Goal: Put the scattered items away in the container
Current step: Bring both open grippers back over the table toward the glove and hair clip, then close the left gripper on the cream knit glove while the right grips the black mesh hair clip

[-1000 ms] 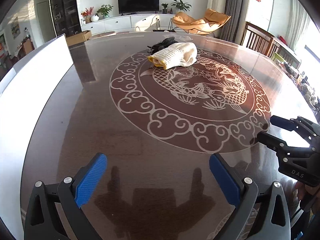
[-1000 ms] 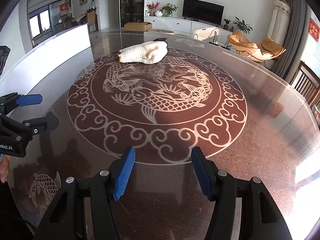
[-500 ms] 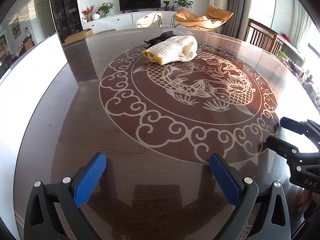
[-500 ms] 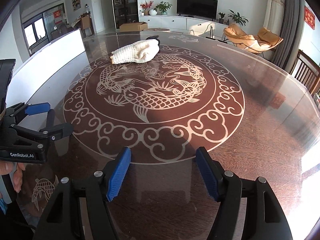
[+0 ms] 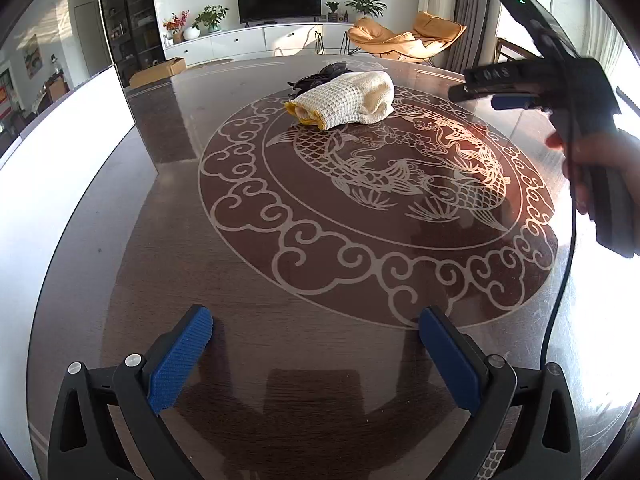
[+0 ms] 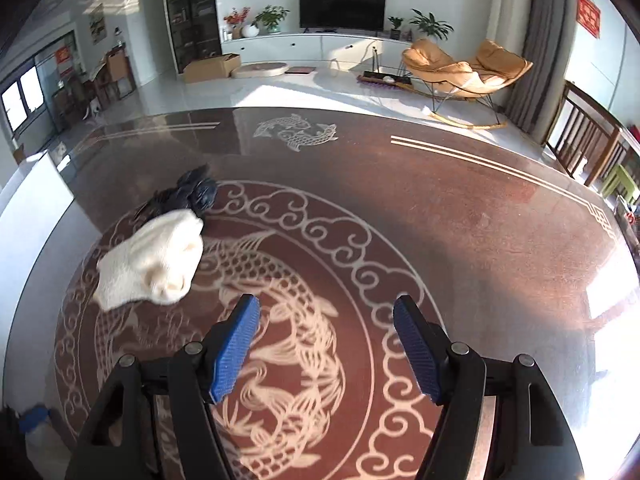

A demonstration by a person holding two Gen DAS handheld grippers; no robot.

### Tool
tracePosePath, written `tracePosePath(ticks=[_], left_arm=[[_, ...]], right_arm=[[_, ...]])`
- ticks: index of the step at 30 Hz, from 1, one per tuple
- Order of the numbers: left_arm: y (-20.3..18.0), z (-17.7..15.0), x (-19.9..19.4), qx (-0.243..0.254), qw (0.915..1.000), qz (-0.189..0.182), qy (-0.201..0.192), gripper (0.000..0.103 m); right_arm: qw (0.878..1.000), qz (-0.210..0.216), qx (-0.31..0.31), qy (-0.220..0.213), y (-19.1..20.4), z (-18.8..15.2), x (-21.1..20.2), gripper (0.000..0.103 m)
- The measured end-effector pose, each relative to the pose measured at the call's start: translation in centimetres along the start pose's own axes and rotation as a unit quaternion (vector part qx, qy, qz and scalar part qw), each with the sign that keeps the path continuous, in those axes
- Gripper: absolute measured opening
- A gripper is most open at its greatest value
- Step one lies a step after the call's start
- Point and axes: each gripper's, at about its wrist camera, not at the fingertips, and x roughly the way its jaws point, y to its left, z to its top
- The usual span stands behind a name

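Note:
A cream knitted cloth (image 5: 346, 98) with a yellow edge lies on the far part of the round dark table (image 5: 248, 280). A dark crumpled item (image 5: 320, 74) sits just behind it. Both show in the right wrist view too: the cloth (image 6: 154, 262) and the dark item (image 6: 188, 196). My left gripper (image 5: 316, 356) is open and empty, low over the near table edge. My right gripper (image 6: 326, 344) is open and empty, above the fish pattern, right of the cloth. In the left wrist view it is raised at the right (image 5: 500, 94).
A white panel (image 5: 60, 152) stands along the table's left side. Wooden chairs (image 6: 588, 144) stand at the right. Beyond the table are an orange lounge chair (image 6: 460, 68), a TV unit and a cardboard box (image 6: 210, 66).
My right gripper has risen and moved far forward over the table towards the cloth. My left gripper has edged forward a little. The cloth and dark item have not moved.

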Motion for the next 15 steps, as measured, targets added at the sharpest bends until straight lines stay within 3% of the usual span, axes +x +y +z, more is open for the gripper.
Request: tracePosePath(ticks=[3,6,8,10,12,15], left_arm=[[0.0,0.0,-0.1,0.0,1.0,0.0,0.0,0.103],[0.0,0.0,-0.1,0.0,1.0,0.0,0.0,0.103],[0.0,0.0,-0.1,0.0,1.0,0.0,0.0,0.103],[0.0,0.0,-0.1,0.0,1.0,-0.001,0.0,0.103],[0.0,0.0,-0.1,0.0,1.0,-0.001,0.0,0.103],[0.1,0.0,-0.1,-0.001,1.0,-0.002,0.0,0.103]], right_arm=[[1.0,0.007,0.004,0.023,2.0,2.4,2.6,0.071],[0.995,0.054,-0.065,0.054,6.4,2.1,4.0,0.07],[0.983,0.129,-0.121,0.047,9.2,0.6,2.7,0.07],[0.962,0.204,-0.171,0.056,11.1,-2.1,0.7,0.07],[0.95,0.228,-0.205,0.06,11.8,-5.2,-1.4,0.07],[0.954,0.214,-0.202,0.052,10.2,-9.2,-3.8,0.07]])
